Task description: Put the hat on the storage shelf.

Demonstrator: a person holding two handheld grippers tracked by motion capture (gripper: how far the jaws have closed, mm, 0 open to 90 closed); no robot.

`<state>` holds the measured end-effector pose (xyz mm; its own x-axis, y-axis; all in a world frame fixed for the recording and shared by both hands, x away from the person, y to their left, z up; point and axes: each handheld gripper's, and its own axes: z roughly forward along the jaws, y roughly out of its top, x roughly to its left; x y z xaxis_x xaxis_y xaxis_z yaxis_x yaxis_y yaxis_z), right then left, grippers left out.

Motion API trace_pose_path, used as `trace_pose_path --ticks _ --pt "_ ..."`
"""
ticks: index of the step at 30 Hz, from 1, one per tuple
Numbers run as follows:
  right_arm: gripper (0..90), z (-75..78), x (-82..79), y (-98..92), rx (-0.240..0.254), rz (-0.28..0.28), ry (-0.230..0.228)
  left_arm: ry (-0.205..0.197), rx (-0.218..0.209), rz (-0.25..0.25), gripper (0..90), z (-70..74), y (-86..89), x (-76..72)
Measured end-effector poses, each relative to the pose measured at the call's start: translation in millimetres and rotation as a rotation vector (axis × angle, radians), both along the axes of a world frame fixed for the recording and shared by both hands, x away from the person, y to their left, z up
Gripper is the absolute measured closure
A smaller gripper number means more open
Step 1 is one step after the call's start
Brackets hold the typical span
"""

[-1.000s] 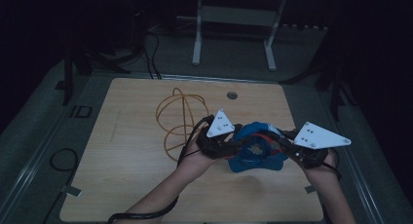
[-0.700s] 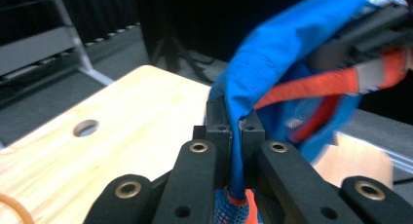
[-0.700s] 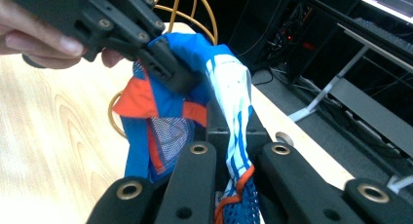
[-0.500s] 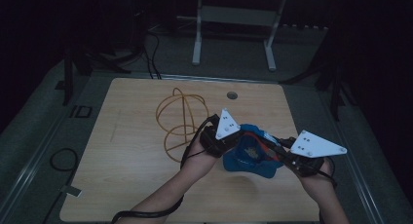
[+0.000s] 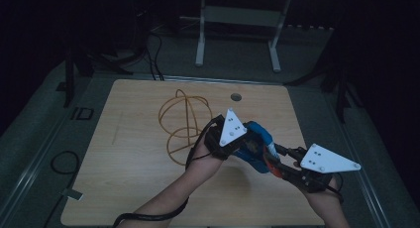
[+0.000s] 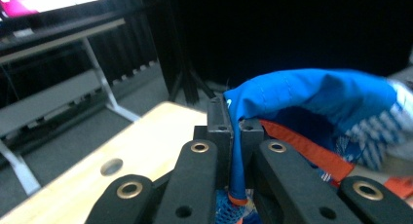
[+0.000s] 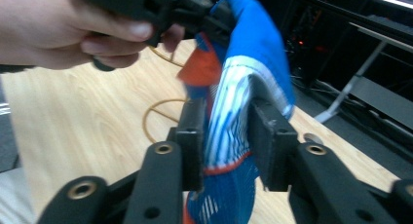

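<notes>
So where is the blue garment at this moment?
In the high view the blue garment hangs between the left gripper and the right gripper, over the table's right half, right of the wire basket frame.

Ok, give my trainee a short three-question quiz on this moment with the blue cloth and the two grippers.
1. True or false: the left gripper is shut on the blue cloth.
2. What lies on the table to the left of the hands? A) a wire frame B) a mug C) a book
3. How does the right gripper stand to the cloth?

Key
1. True: its pads pinch a fold of the cloth.
2. A: the wire frame.
3. Its jaws have just been opening; the cloth hangs between them with a gap on at least one side, so they no longer clamp it.
</notes>
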<state>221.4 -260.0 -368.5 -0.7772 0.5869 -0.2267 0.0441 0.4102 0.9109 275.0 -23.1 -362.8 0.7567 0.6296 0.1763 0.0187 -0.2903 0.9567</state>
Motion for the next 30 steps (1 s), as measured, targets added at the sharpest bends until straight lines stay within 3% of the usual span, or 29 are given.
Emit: trace_pose_path --ticks 2,8,13,16,19,21,24,27,28,30 --pt "59.6 0.4 -2.9 0.0 0.008 0.006 0.0 -0.026 -0.011 0.0 89.2 0.6 2.5 -1.0" --pt "53.1 2.7 -6.5 -5.1 0.058 0.036 0.031 -0.029 -0.049 -0.029 89.2 -0.5 11.1 2.6" --pt "49.9 6.1 -11.3 -10.8 0.058 0.041 0.011 -0.041 -0.083 -0.042 89.2 -2.5 21.3 5.1" --pt "48.2 8.7 -13.4 -15.4 0.067 0.04 -0.001 -0.055 -0.145 -0.097 89.1 -3.3 29.9 5.9" --pt "42.9 10.3 -11.9 -21.5 0.068 0.047 0.0 -0.101 -0.207 -0.165 89.1 -2.6 39.3 4.0" --pt "43.2 9.8 -11.3 -22.1 0.064 0.055 -0.003 -0.125 -0.227 -0.21 89.1 -0.2 44.3 2.5" --pt "47.6 6.5 -8.7 -21.6 0.055 0.081 0.005 -0.116 -0.253 -0.275 89.0 3.5 51.4 4.2" --pt "47.8 1.2 -7.5 -16.5 0.037 0.086 0.005 -0.108 -0.254 -0.343 89.1 4.8 57.0 5.1" --pt "47.9 0.1 -7.4 -15.1 0.039 0.09 0.008 -0.087 -0.267 -0.401 89.0 4.8 58.8 6.3" --pt "47.0 -2.4 -7.6 -10.8 0.035 0.108 0.018 -0.078 -0.259 -0.45 89.0 4.9 60.6 6.0"
